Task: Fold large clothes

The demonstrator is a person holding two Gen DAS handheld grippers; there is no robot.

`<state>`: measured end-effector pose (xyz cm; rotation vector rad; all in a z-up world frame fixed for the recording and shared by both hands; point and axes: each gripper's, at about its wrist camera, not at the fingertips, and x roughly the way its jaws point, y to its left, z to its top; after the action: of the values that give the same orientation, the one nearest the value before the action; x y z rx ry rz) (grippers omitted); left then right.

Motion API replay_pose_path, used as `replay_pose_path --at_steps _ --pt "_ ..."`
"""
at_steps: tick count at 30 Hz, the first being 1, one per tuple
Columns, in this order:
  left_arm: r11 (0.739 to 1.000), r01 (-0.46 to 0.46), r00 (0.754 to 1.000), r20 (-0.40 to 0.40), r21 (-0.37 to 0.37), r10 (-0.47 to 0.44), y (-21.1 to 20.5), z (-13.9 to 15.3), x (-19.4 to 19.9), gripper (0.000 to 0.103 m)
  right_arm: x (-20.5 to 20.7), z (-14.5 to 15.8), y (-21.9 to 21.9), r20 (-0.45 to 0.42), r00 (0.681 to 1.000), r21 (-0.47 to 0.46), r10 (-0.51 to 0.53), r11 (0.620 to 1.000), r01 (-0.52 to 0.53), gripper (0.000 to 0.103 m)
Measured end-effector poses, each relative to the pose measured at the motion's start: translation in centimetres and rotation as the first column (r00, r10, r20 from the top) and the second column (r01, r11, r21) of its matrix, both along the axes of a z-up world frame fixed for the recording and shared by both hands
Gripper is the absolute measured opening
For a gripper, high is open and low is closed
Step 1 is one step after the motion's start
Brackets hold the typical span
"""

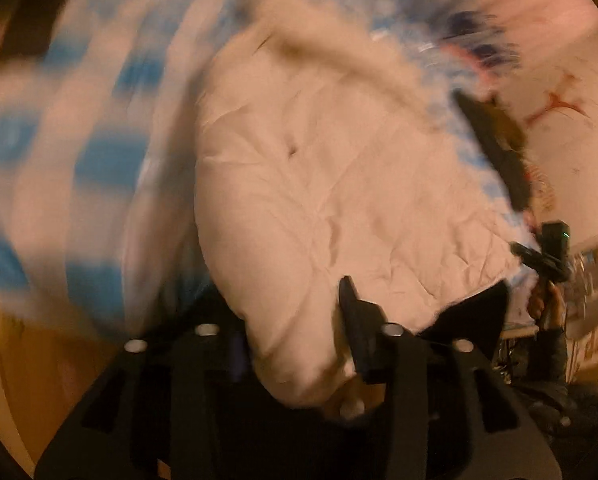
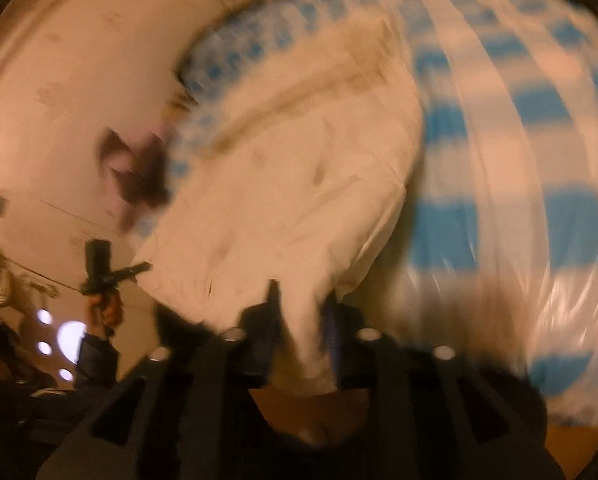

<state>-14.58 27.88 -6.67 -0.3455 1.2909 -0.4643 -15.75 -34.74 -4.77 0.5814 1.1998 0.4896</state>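
Garment: a large white padded coat [image 1: 331, 184] with a tan fur-trimmed hood lies spread over a blue-and-white checked cover [image 1: 99, 160]; whether that cover lies on a bed or a desk is not clear through the blur.
Left gripper [image 1: 299, 340]: its jaws stand narrow, with a bunched lower corner of the coat filling the gap, so it seems to grip that corner.
Right gripper [image 2: 301, 320]: its jaws pinch a gathered ridge of white fabric at the coat's opposite lower corner.
Step in hand: judged as lifting the hem by both corners to fold it toward the hood.
Doing it well: raise both corners level and together, keep the edge taut so the padding does not sag in the middle, and carry it straight over the body.
Grip check: thick padding can slip, so the bite should stay deep on both sides.
Risk: the heavy blur suggests fast travel; slower motion would keep the fold square and the cover underneath undisturbed.
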Motion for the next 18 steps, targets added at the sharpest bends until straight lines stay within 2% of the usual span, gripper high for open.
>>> replay_pose_path --at_steps 2,4,6,9,10,11,12,13,16,18 --pt "0.997 -0.075 0.996 -0.060 -0.028 0.074 1.4 -2.7 0.7 0.040 0.3 -1.9 0.4 -0.061 0.998 -0.015 -0.005 1.000 0.004 0.058" --pt "0.990 -0.132 0.989 -0.071 -0.054 0.128 2.4 -3.6 0.9 0.044 0.6 -2.9 1.3 -0.084 0.996 -0.076 0.006 0.997 -0.013 0.060" --pt "0.989 -0.141 0.989 -0.056 -0.034 0.139 2.8 -3.6 0.9 0.052 0.6 -3.2 2.1 -0.094 0.995 -0.117 0.027 0.992 -0.038 0.066" --pt "0.988 -0.149 0.988 -0.053 -0.037 0.147 3.1 -4.1 0.8 0.062 0.7 -4.0 2.4 -0.106 0.993 -0.103 0.045 0.993 -0.056 0.067" --pt "0.989 -0.139 0.988 -0.076 -0.040 0.136 3.1 -4.5 0.8 0.066 0.5 -4.0 2.4 -0.103 0.994 -0.090 0.047 0.994 -0.056 0.066" --pt "0.990 -0.130 0.988 -0.095 -0.044 0.126 2.6 -5.1 0.8 0.068 0.6 -4.2 2.5 -0.096 0.994 -0.061 0.048 0.997 -0.054 0.045" --pt "0.992 -0.116 0.988 -0.111 -0.045 0.110 1.9 -5.7 0.8 0.068 0.8 -4.2 2.2 -0.088 0.995 -0.020 0.036 0.999 -0.038 0.029" --pt "0.993 -0.106 0.989 -0.108 -0.043 0.101 1.4 -6.1 1.0 0.067 0.8 -4.2 1.5 -0.086 0.996 0.032 0.008 0.999 -0.006 0.019" --pt "0.992 -0.078 0.996 -0.060 -0.099 0.073 0.4 -5.5 0.5 0.018 -0.3 -3.5 0.3 -0.038 0.998 0.114 -0.044 0.992 0.048 0.013" --pt "0.989 -0.077 0.997 -0.004 -0.124 0.077 0.3 -3.9 0.1 0.013 -1.0 -2.8 0.0 -0.006 0.997 0.147 -0.071 0.987 0.071 0.012"
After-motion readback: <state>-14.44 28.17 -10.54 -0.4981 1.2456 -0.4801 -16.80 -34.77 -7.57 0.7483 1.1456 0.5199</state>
